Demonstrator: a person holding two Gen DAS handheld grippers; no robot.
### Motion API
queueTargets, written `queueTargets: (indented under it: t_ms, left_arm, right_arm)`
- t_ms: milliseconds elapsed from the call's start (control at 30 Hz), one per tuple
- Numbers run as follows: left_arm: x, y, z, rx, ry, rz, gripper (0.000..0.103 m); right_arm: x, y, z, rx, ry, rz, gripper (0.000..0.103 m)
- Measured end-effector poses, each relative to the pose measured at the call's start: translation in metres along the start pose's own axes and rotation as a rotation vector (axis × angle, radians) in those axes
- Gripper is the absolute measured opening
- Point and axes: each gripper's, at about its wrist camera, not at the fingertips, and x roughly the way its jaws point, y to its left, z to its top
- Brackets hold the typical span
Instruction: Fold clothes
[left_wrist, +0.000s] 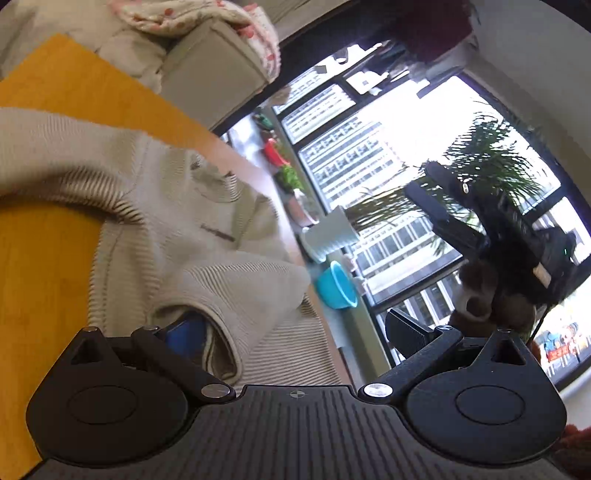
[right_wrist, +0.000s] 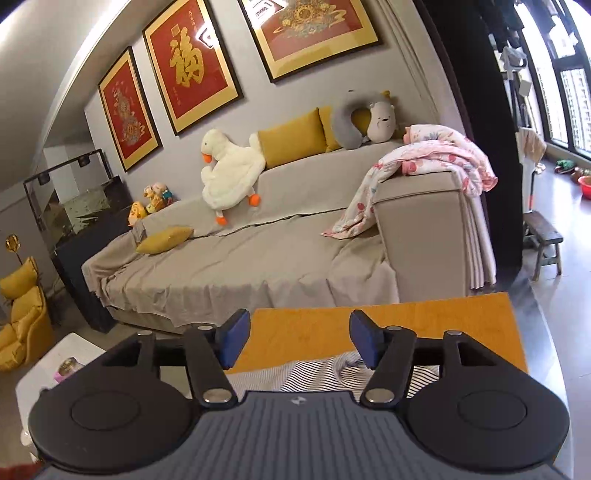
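Observation:
A beige ribbed knit sweater (left_wrist: 207, 236) lies on the yellow table (left_wrist: 40, 266) in the left wrist view, bunched, with a sleeve looping left. My left gripper (left_wrist: 295, 332) is open and rolled sideways; its left blue pad sits inside a fold of the sweater near a cuff, and its right finger (left_wrist: 410, 332) hangs past the table edge. My right gripper (right_wrist: 295, 339) is open and empty above a striped white and dark garment (right_wrist: 317, 373) on the yellow table (right_wrist: 424, 317).
A grey sofa (right_wrist: 258, 236) with a pink floral blanket (right_wrist: 424, 162) stands beyond the table. A blue bowl (left_wrist: 338, 286), a white planter (left_wrist: 330, 236) and a palm stand by the window. A wooden stool (right_wrist: 543, 240) stands at right.

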Motion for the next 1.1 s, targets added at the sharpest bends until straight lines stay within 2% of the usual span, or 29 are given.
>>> queueTargets:
  t_ms: [133, 167, 200, 233, 267, 367, 433, 467, 533, 600, 733, 800, 867, 967, 1033, 1067, 1100]
  left_arm:
    - [0.001, 0.024, -0.003, -0.137, 0.002, 0.118, 0.103]
    - [0.003, 0.029, -0.003, -0.169, 0.000, 0.152, 0.096]
    - [0.008, 0.031, -0.002, -0.192, 0.003, 0.187, 0.086]
    - [0.014, 0.032, -0.001, -0.190, 0.013, 0.230, 0.055]
    - [0.022, 0.032, 0.001, -0.182, 0.025, 0.276, 0.035]
    - [0.030, 0.005, 0.004, -0.029, 0.025, 0.382, 0.016]
    - [0.028, -0.026, 0.012, 0.096, 0.012, 0.418, 0.013]
    - [0.027, -0.042, 0.019, 0.150, 0.005, 0.429, 0.012]
    - [0.025, -0.073, 0.033, 0.251, -0.015, 0.442, 0.012]
    - [0.029, -0.110, 0.054, 0.345, -0.049, 0.430, 0.012]
    - [0.051, -0.182, 0.090, 0.549, -0.135, 0.400, 0.012]
    - [0.062, -0.214, 0.099, 0.641, -0.177, 0.381, 0.012]
    - [0.072, -0.238, 0.101, 0.696, -0.208, 0.356, 0.012]
    - [0.083, -0.258, 0.100, 0.754, -0.224, 0.325, 0.012]
    - [0.091, -0.248, 0.097, 0.755, -0.200, 0.330, 0.012]
    - [0.095, -0.238, 0.095, 0.753, -0.188, 0.340, 0.012]
    - [0.098, -0.226, 0.094, 0.752, -0.186, 0.360, 0.012]
  right_arm:
    - [-0.009, -0.007, -0.029, -0.185, 0.016, -0.134, 0.061]
    - [-0.010, -0.007, -0.039, -0.243, 0.027, -0.170, 0.061]
    - [-0.008, -0.008, -0.050, -0.302, 0.050, -0.195, 0.061]
    - [-0.006, -0.010, -0.061, -0.338, 0.076, -0.204, 0.061]
    - [-0.004, -0.011, -0.071, -0.369, 0.102, -0.209, 0.061]
    - [-0.005, -0.013, -0.102, -0.416, 0.145, -0.182, 0.061]
    - [-0.010, -0.010, -0.122, -0.496, 0.144, -0.177, 0.063]
    - [-0.013, -0.007, -0.133, -0.550, 0.137, -0.183, 0.068]
    - [-0.017, -0.001, -0.154, -0.640, 0.138, -0.171, 0.071]
    - [-0.020, 0.006, -0.167, -0.662, 0.148, -0.103, 0.071]
    - [-0.008, 0.020, -0.169, -0.493, 0.219, 0.140, 0.071]
    - [0.016, 0.026, -0.164, -0.399, 0.237, 0.188, 0.072]
    - [0.042, 0.024, -0.157, -0.336, 0.209, 0.135, 0.072]
    - [0.077, -0.003, -0.141, -0.204, 0.150, -0.072, 0.072]
    - [0.091, -0.029, -0.132, -0.146, 0.095, -0.269, 0.072]
    - [0.094, -0.038, -0.130, -0.132, 0.075, -0.335, 0.069]
    - [0.093, -0.043, -0.130, -0.125, 0.072, -0.356, 0.069]
